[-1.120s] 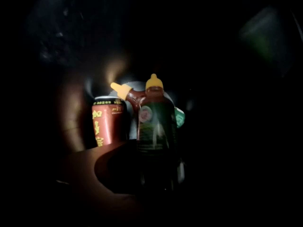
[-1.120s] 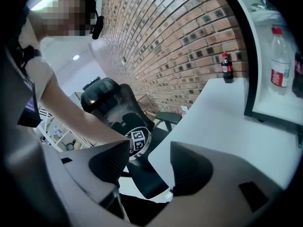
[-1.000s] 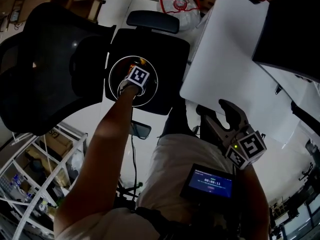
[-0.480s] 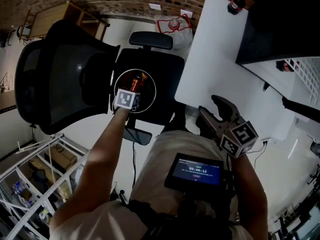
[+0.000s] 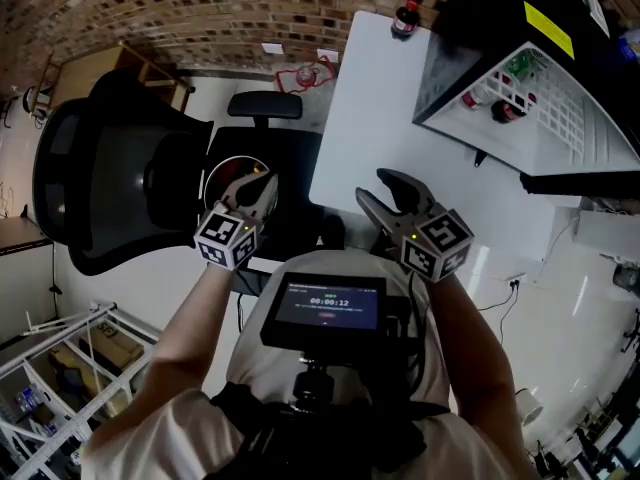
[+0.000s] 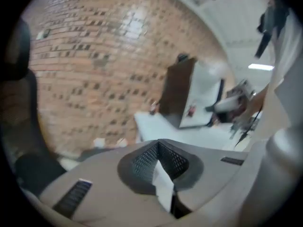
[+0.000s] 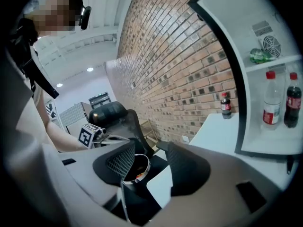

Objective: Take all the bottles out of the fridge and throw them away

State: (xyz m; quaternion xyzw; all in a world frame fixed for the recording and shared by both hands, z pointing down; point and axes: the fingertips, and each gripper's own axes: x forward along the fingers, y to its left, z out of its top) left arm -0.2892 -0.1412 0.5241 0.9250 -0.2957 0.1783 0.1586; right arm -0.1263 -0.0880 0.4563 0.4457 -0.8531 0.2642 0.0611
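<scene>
Two bottles are standing upright side by side on a shelf of the open fridge [image 7: 227, 13]: a clear bottle [image 7: 271, 103] and a dark bottle [image 7: 292, 105]. A green thing [image 7: 259, 56], perhaps a third bottle, is lying on the shelf above. A small bottle [image 7: 226, 105] is standing on the tabletop [image 5: 365, 118] by the brick wall, outside the fridge. The bin [image 7: 137, 164] is sitting on the seat of the chair [image 5: 100, 188], left of the tabletop, with something reddish inside.

The left claw [image 6: 159, 157] is hovering near the bin, its jaws pressed together with nothing between them. The right claw [image 7: 147, 148] is hanging over the tabletop's near edge. Its jaws have just been closing and are standing partly apart, gripping nothing; only the bin is showing through the gap.

Both claws being empty, a fetch appears to be the step in hand. The next move is calling for a reach to the fridge shelf, with one claw opening wide enough to straddle an upright bottle without knocking its neighbour.
</scene>
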